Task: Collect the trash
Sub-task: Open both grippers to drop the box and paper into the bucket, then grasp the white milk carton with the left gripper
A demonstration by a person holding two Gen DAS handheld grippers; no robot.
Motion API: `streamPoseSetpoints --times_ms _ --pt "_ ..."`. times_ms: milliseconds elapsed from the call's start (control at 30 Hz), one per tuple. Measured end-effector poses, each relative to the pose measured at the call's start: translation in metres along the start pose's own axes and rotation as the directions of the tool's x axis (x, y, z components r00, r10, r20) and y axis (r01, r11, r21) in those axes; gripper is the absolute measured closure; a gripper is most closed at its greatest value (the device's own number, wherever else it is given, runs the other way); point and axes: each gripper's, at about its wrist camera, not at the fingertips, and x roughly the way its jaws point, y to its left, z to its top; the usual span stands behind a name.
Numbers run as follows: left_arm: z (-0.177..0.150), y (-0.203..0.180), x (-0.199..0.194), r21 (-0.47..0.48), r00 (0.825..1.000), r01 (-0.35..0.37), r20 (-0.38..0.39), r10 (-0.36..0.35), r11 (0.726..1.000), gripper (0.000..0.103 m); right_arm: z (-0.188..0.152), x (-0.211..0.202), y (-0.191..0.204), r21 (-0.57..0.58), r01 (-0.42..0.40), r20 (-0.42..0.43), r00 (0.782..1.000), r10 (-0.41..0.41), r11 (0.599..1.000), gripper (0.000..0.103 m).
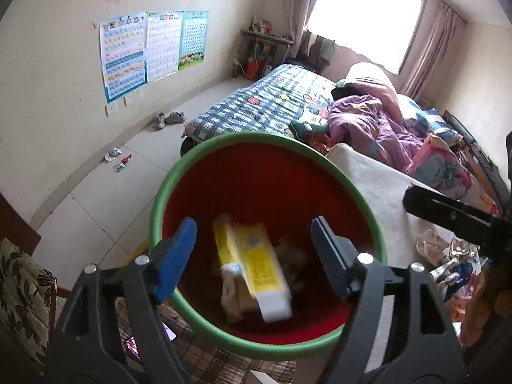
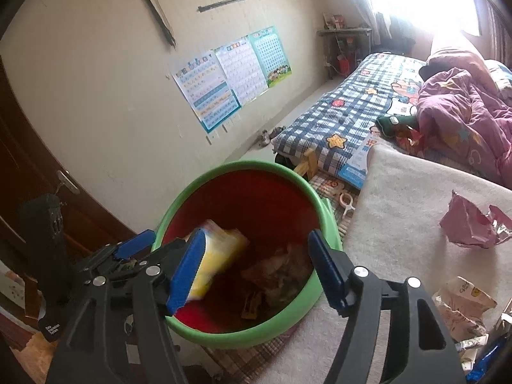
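Note:
A bin with a green rim and red inside stands below both grippers. My left gripper hangs open over its mouth. A yellow and white package shows blurred inside the bin between the blue fingers, touching neither pad. Brown crumpled trash lies at the bottom. My right gripper is open above the same bin, nothing between its pads; the yellow package shows past its left finger. A crumpled pink wrapper lies on the white blanket.
Small wrappers lie on the tiled floor by the wall. More bags and wrappers are heaped at the right. A bed with a checked cover and purple quilt fills the back. A brown door stands at the left.

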Motion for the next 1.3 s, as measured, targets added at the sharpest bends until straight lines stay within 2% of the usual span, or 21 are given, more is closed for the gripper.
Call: streamPoseSetpoints --times_ms 200,433,667,900,1067,1167,1300 --pt "-0.003 -0.005 -0.010 -0.005 1.000 -0.011 0.007 0.011 1.000 0.030 0.000 -0.024 -0.002 -0.001 0.003 0.037 0.999 -0.003 1.000 0.038" --pt "-0.012 -0.026 -0.029 0.023 1.000 0.006 0.021 -0.006 1.000 0.030 -0.008 -0.074 -0.021 0.026 0.036 0.097 0.995 -0.038 0.999 0.038" --pt "-0.033 -0.078 -0.033 0.065 0.998 0.063 -0.011 -0.062 0.996 0.030 -0.033 -0.119 -0.053 0.072 0.088 0.127 0.987 -0.097 0.993 0.038" --pt "-0.065 -0.144 -0.046 0.117 0.990 0.134 -0.057 -0.128 0.984 0.028 -0.069 -0.164 -0.119 0.165 0.162 0.108 0.978 -0.181 0.973 0.038" --pt "-0.099 -0.178 -0.055 0.057 0.977 0.186 -0.113 -0.178 0.981 0.023 -0.095 -0.197 -0.168 0.211 0.225 0.074 0.967 -0.245 0.951 0.038" --pt "-0.120 -0.199 -0.059 0.036 0.972 0.192 -0.143 -0.185 0.981 0.023 -0.111 -0.211 -0.190 0.219 0.248 0.052 0.963 -0.265 0.944 0.037" --pt "-0.137 -0.220 -0.065 0.038 0.977 0.157 -0.153 -0.149 0.987 0.023 -0.129 -0.219 -0.220 0.242 0.249 0.008 0.966 -0.259 0.938 0.037"
